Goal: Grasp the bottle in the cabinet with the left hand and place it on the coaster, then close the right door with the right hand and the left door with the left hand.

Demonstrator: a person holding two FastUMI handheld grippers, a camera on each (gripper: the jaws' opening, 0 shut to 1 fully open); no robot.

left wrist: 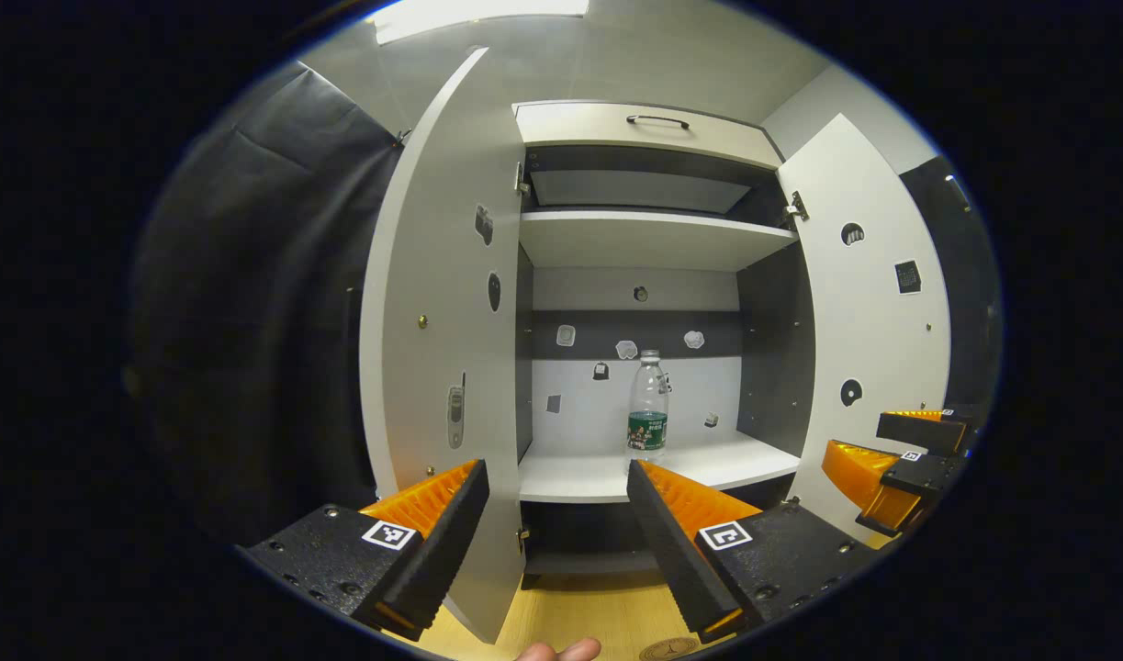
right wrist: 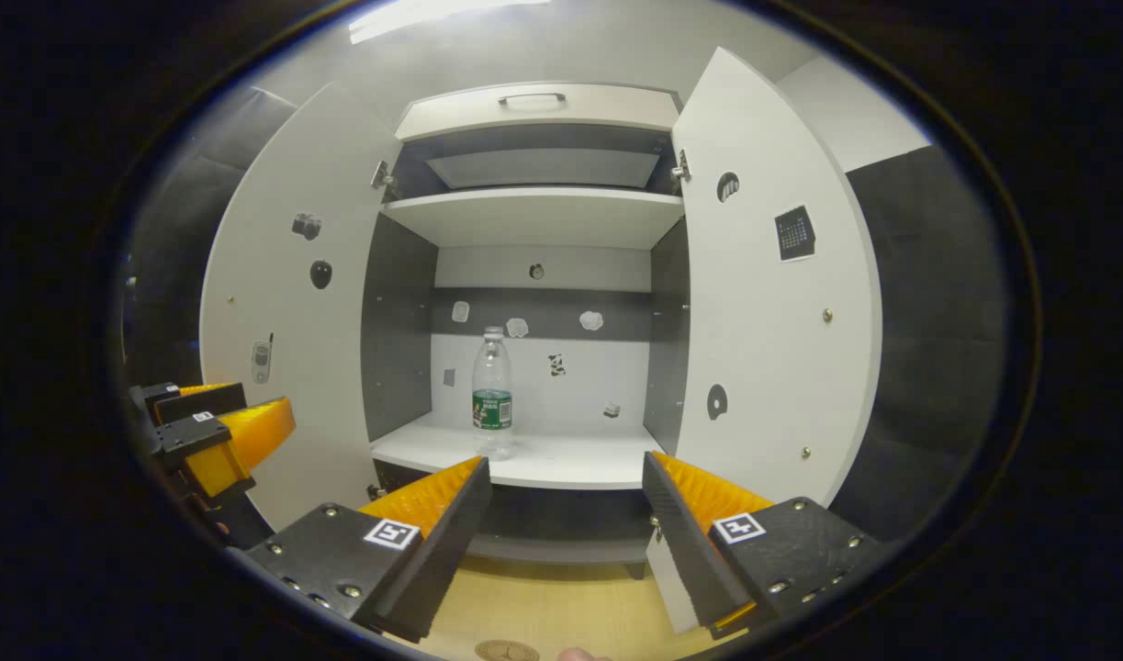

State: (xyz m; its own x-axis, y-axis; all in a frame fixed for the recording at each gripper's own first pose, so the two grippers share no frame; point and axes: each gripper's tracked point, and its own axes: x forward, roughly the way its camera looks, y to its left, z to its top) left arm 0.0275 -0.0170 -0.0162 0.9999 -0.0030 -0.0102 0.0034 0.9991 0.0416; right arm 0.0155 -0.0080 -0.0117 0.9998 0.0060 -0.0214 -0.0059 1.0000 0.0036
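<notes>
Bottle (left wrist: 648, 404) upright on cabinet's lower shelf (left wrist: 579, 477), mid-depth, both doors open. Left gripper (left wrist: 557, 514) and right gripper (right wrist: 566, 514) fingers spread, empty, short of shelf front edge. Coaster (right wrist: 507, 651) probably the disc on table

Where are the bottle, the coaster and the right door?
bottle (left wrist: 648, 404), left gripper view, clear body above the green label.
coaster (right wrist: 507, 650), right gripper view, round top face.
right door (right wrist: 763, 321), right gripper view, white inner face.

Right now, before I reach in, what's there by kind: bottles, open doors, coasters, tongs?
Bottles: 1, the bottle upright on the shelf.
Open doors: 2, left door, right door.
Coasters: 1, the coaster.
Tongs: 2, left tongs, right tongs.
Total: 6.
</notes>
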